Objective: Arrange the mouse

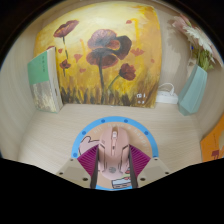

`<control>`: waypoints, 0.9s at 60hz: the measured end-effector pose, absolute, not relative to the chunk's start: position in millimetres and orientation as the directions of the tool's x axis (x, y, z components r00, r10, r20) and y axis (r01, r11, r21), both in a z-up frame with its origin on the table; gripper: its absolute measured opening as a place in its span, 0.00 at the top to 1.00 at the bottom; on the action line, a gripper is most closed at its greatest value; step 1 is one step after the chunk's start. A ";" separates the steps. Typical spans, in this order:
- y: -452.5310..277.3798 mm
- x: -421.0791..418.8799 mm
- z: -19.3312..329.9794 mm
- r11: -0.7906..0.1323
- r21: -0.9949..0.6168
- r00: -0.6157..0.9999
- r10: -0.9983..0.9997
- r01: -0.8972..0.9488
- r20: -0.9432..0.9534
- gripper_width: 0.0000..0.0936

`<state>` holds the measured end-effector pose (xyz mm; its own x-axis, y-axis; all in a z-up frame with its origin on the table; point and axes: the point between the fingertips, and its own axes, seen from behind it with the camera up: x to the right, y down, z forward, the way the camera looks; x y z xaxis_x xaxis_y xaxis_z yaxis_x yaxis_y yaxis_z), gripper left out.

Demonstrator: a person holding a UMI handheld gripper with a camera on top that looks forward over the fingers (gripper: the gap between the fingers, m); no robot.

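So the gripper is pointing straight ahead and tipped down a bit toward the light wooden desk, with both fingers coming up level from the bottom of the view. The computer mouse sits right between them, pale pinkish-white with a scroll wheel down the middle, nose pointing away from the camera. The magenta pads sit tight against its left and right sides, so it looks clamped on the mouse. Whether the mouse is lifted or resting, I can't tell.

Under it there's a round blue mouse pad, its far rim curving just beyond the mouse's nose.

Further back a big poppy painting leans against the wall. A teal book stands left of it, and a white container stands at the right.
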<state>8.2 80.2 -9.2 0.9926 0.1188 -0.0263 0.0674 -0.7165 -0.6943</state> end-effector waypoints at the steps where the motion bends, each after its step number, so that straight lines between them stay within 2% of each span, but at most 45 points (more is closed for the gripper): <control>1: 80.2 8.1 -9.5 -0.717 -0.694 0.993 0.119 0.067 -0.027 0.49; 7: 79.2 7.1 -10.3 -0.730 -0.679 0.992 0.124 0.074 -0.026 0.41; 10: 78.9 8.8 -6.6 -0.736 -0.673 0.993 0.120 0.079 -0.016 0.31; 16: 82.7 8.7 21.1 -0.707 -0.702 0.993 0.115 0.086 0.006 0.20; 30: 65.0 -25.7 133.8 -0.621 -0.783 0.994 0.103 0.035 -0.037 0.20; 36: 43.5 -40.8 172.1 -0.587 -0.809 0.995 0.091 0.028 -0.031 0.21; 43: 17.1 -61.0 201.3 -0.556 -0.830 0.995 0.099 0.041 -0.017 0.20; 54: -14.7 -89.9 224.8 -0.536 -0.843 0.992 0.126 0.041 -0.032 0.20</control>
<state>-89.9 -14.7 224.8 0.9915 0.1260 -0.0320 0.0410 -0.5363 -0.8430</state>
